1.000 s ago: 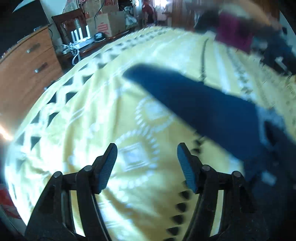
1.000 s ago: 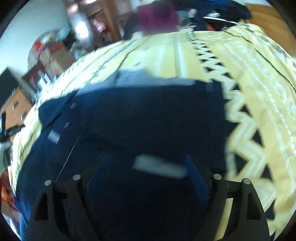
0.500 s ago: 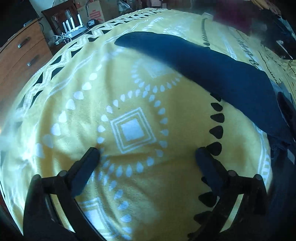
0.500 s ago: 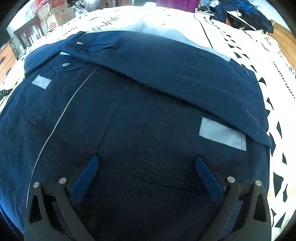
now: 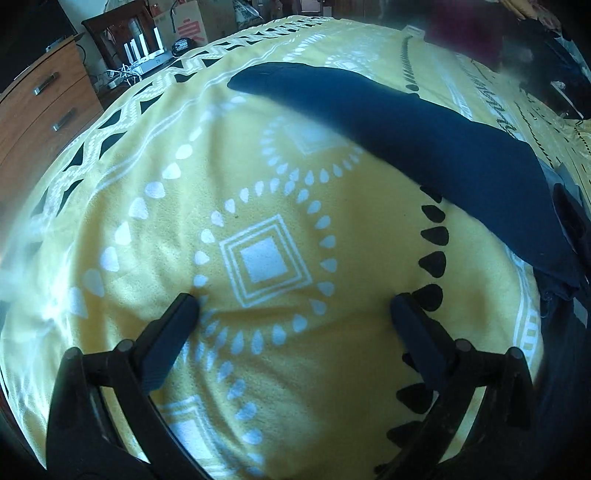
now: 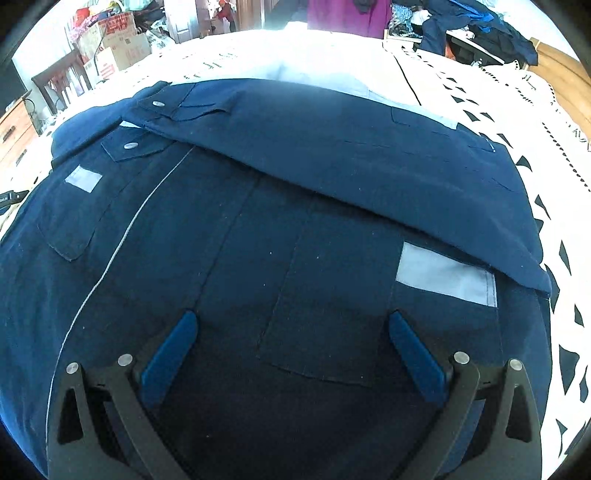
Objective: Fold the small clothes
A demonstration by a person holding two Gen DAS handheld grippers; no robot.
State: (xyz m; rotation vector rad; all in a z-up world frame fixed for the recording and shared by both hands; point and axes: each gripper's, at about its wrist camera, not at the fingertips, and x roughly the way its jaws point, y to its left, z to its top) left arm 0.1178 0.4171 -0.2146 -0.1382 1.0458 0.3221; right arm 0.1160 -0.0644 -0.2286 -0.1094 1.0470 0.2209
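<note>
A dark navy shirt [image 6: 295,229] with grey patches and snap buttons lies spread on a yellow patterned bedspread [image 5: 258,206]. Its right side is folded over across the body. One navy sleeve [image 5: 424,147] stretches out over the bedspread in the left wrist view. My right gripper [image 6: 293,325] is open and empty, low over the shirt's lower front. My left gripper [image 5: 295,306] is open and empty, low over bare bedspread to the left of the sleeve.
A wooden drawer unit [image 5: 40,110] and a dark chair [image 5: 122,40] with cardboard boxes stand beyond the bed's left side. A pile of dark clothes [image 6: 476,33] and a purple garment [image 6: 347,14] lie at the far end of the bed.
Both grippers opened wider and dropped lower over the bed. The blurred motion has settled, and the views are almost the same as half a second ago.
</note>
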